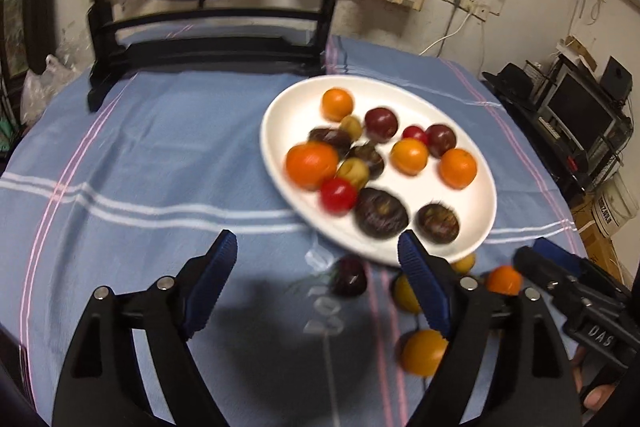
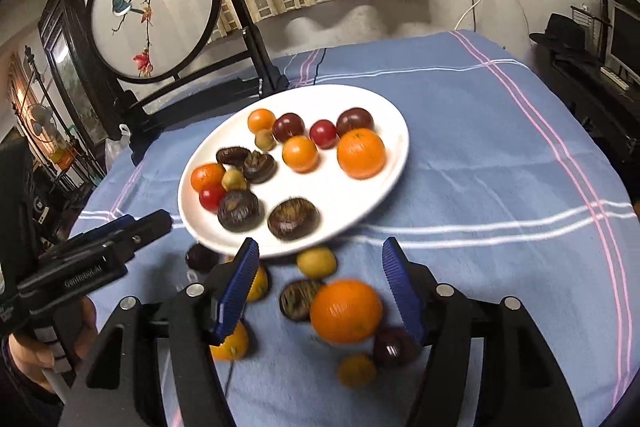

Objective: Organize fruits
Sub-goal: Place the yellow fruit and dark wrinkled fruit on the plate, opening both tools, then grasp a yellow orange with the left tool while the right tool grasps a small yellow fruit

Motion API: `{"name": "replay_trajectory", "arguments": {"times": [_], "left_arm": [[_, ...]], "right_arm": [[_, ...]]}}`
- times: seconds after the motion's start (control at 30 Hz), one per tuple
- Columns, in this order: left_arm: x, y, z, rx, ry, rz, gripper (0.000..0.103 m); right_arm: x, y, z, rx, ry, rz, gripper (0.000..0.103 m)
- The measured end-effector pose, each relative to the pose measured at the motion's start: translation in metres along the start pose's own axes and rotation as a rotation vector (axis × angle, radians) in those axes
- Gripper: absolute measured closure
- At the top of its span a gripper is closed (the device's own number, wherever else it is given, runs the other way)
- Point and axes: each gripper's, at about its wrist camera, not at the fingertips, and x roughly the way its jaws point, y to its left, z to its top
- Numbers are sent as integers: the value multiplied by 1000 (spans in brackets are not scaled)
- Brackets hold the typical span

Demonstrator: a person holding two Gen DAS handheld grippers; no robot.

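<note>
Mostly, the sorting looked well along: the white plate (image 2: 384,115), ahead of both tools, carried over a dozen fruits. Left on the bench's blue cloth (image 2: 500,167) were several strays, a large orange (image 2: 346,311) between the right tool's (image 2: 320,293) spread, empty fingers among them. The left tool (image 1: 320,283) gaped empty too, just short of a dark plum (image 1: 349,275).

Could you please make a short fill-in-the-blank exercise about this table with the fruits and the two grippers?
1. The oval white plate lies on a striped ____ tablecloth.
2. The left gripper holds ____.
3. The big loose orange lies between the fingers of the ____ gripper.
4. Both grippers are ____.

Missing words: blue; nothing; right; open
</note>
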Motion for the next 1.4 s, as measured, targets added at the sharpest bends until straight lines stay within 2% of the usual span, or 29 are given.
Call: {"name": "replay_trajectory", "arguments": {"times": [0.27, 0.47, 0.53, 0.6, 0.7, 0.83, 1.0, 1.33, 1.37, 1.4], "left_arm": [[-4, 9, -32, 1, 42, 2, 22], [-8, 0, -47, 49, 46, -5, 22], [-11, -3, -48, 66, 38, -6, 22], [-14, -7, -51, 84, 33, -8, 22], [-14, -15, -53, 110, 40, -29, 22], [-13, -28, -60, 159, 48, -41, 22], [-12, -38, -65, 190, 57, -47, 22], [-8, -67, -74, 283, 76, -62, 22], [-4, -72, -74, 294, 83, -66, 26], [-1, -76, -74, 300, 90, -70, 35]], "right_arm": [[-18, -7, -42, -66, 40, -104, 38], [-12, 1, -56, -113, 86, -122, 38], [-10, 4, -57, -126, 98, -119, 41], [-6, 5, -59, -124, 120, -111, 53], [3, 3, -59, -102, 153, -101, 57], [11, 7, -55, -110, 139, -134, 62], [14, 7, -54, -112, 128, -154, 80], [-6, -2, -54, -44, 115, -80, 80], [-7, -3, -53, -40, 113, -76, 80], [-8, -5, -53, -34, 110, -73, 80]]}}
